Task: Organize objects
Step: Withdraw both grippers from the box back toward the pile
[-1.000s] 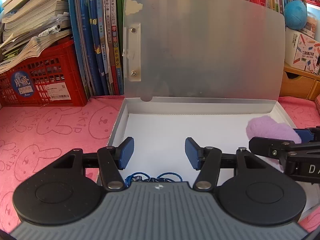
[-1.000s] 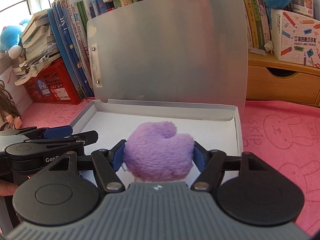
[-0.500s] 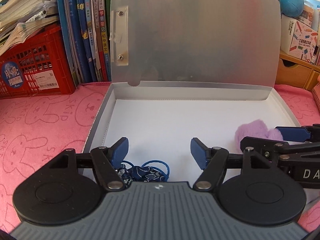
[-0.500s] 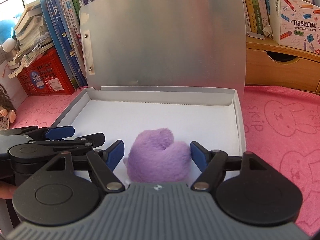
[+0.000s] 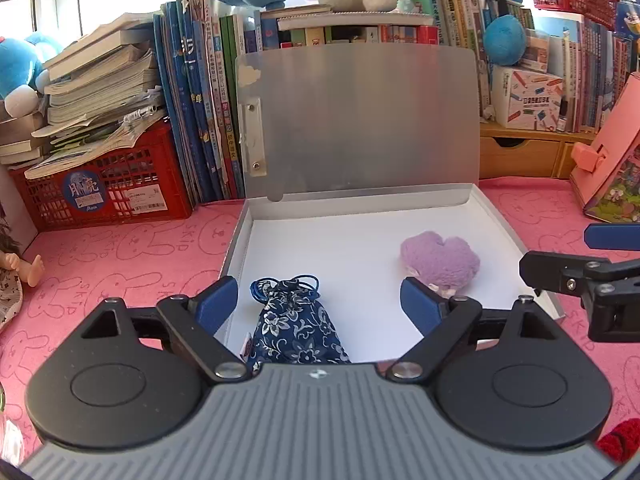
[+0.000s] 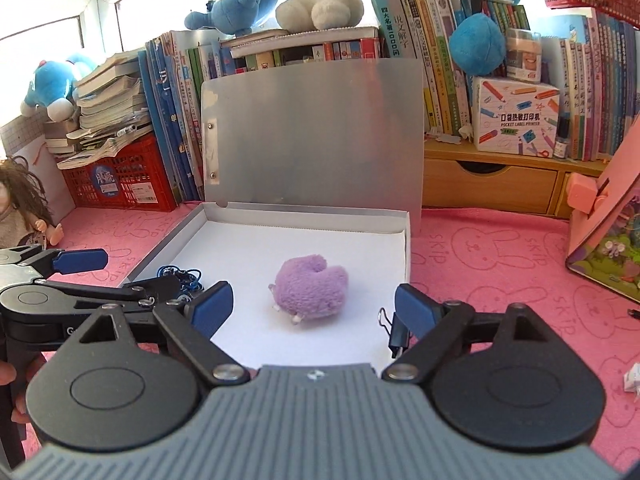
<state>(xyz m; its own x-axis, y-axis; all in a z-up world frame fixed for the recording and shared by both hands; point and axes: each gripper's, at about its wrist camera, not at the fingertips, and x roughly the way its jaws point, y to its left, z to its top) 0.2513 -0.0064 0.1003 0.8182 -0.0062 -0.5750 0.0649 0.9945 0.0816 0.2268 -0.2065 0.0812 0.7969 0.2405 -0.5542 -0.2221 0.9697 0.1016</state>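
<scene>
While both sets of jaws are opening with nothing between their pads, two things already lie inside the open file box: a blue floral drawstring pouch near its front left corner and a purple plush heart toward the right side of its white floor. The left gripper hangs above the pouch with wide jaws, its pads clear of the cloth on both sides. The right gripper likewise stands wide, and the plush heart sits beyond its pads, untouched. So those two placements look done.

What is left, as I judge it, is whatever loose items remain on the pink bench and then the translucent lid, which stands upright against the books. A black binder clip lies at the box's front right corner, just by the right pad; whether it sits inside or on the rim I cannot tell. A small white scrap and a dark bit at the right edge are cut off and too small to name. The near wall of the box is hidden under both gripper bodies, and the pouch's lower end disappears beneath the left one. A doll at the far left is only partly in view.
</scene>
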